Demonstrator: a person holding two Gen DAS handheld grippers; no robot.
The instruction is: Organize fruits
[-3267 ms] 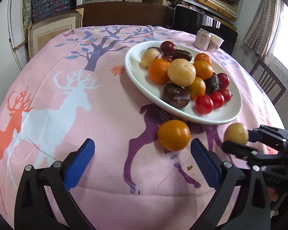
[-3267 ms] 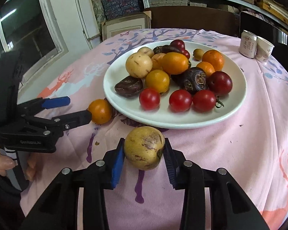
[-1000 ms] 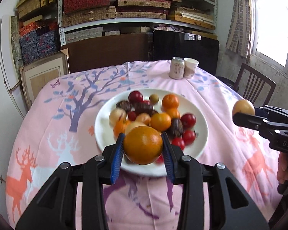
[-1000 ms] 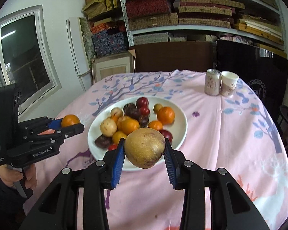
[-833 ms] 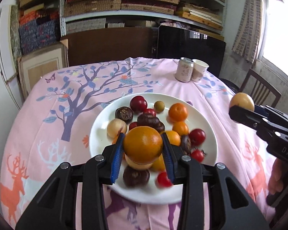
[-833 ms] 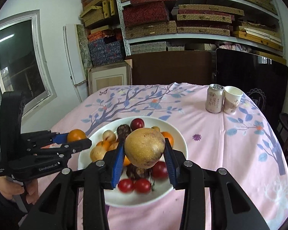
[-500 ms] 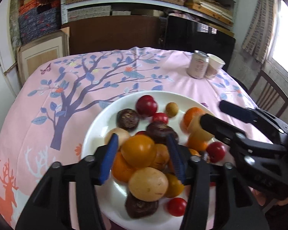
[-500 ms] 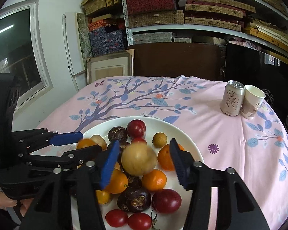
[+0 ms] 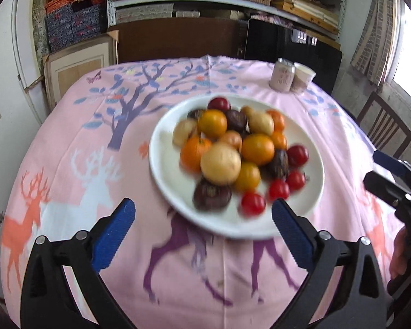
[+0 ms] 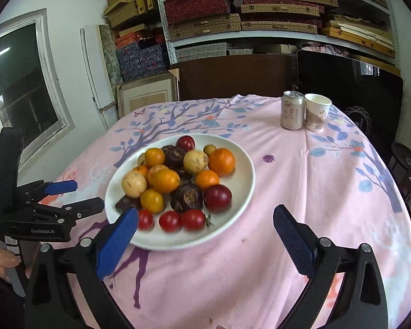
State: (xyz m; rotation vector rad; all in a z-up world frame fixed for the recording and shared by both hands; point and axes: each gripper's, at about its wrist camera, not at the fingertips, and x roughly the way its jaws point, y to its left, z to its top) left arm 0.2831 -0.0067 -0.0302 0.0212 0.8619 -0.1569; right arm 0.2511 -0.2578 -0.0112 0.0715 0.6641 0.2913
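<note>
Two grippers, both mine, both empty: the left gripper [image 9: 202, 227] and the right gripper [image 10: 205, 233] stand with jaws as wide as they go, having just been opening, and nothing lies between the blue pads [image 9: 115, 234] of either; each hangs over the pink deer-print tablecloth [image 10: 301, 181] short of the near rim of the white plate [image 10: 243, 192], touching nothing. Fruits, one heap: all that I can see sit on that plate, piled toward its middle, among them an orange persimmon [image 9: 212, 123] on the upper left of the pile in the left view, a pale yellow-brown round fruit [image 10: 196, 161] high in the pile in the right view, oranges, dark wrinkled passion fruits [image 10: 187, 197], a dark red plum [image 10: 217, 198], and a row of cherry tomatoes [image 10: 170, 221] along the near edge. Loose fruit on the cloth: none in view. Step in hand, by my judgement: release onto the plate is done, and gathering looks complete or close to it. Next move calls for drawing both grippers back clear of the rim without nudging the heap, since the top fruits rest on others and could roll; failing any stray fruit outside the view, little remains. Other items, far side of table: one drink can [image 10: 292, 113] and one paper cup [image 10: 316, 112], side by side, well apart from the plate.
</note>
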